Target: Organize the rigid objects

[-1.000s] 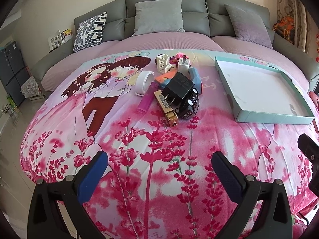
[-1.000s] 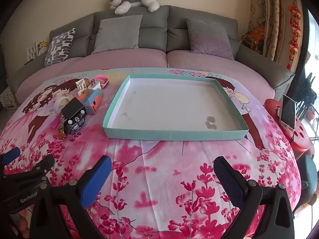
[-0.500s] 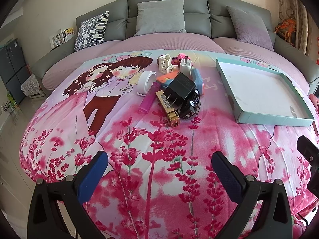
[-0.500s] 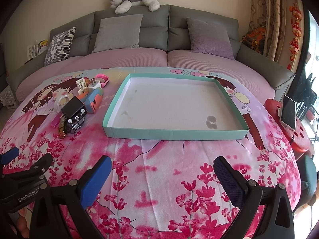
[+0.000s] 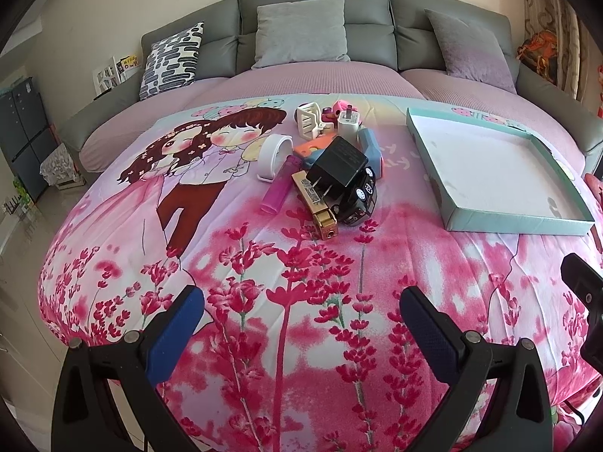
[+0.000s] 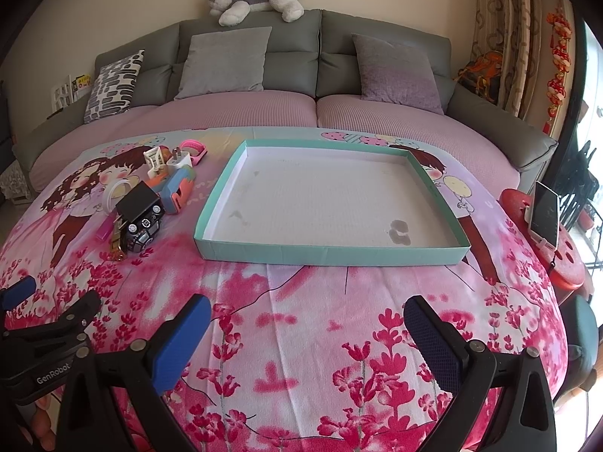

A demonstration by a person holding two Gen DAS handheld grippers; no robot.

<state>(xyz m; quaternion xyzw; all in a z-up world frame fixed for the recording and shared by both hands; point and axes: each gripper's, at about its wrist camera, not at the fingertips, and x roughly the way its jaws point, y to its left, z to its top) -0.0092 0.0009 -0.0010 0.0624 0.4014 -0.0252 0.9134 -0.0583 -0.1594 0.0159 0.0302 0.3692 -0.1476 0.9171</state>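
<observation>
**Jaws apart on both sides, nothing sorted yet**

Both tools hang empty over the near edge of the pink floral blanket (image 6: pixel 301 293): the left gripper (image 5: pixel 301 312) has its blue-padded jaws spread wide, and the right gripper (image 6: pixel 307 324) likewise, with nothing between them.

By the look of it the task has not begun. The shallow teal cardboard tray with a white floor (image 6: pixel 328 256) holds nothing — only a few stains show inside. Every rigid item sits in one heap just left of the tray, apart from it: a black plug adapter (image 5: pixel 337 164) resting on a black toy car (image 5: pixel 358 199), a gold rectangular lighter (image 5: pixel 316 207), a translucent purple lighter (image 5: pixel 279 184), a white ring of tape (image 5: pixel 273 156), a white wall charger (image 5: pixel 347 126) and a blue-and-orange case (image 5: pixel 371 148) behind.

All of the heap is left to move — presumably into the tray.
</observation>
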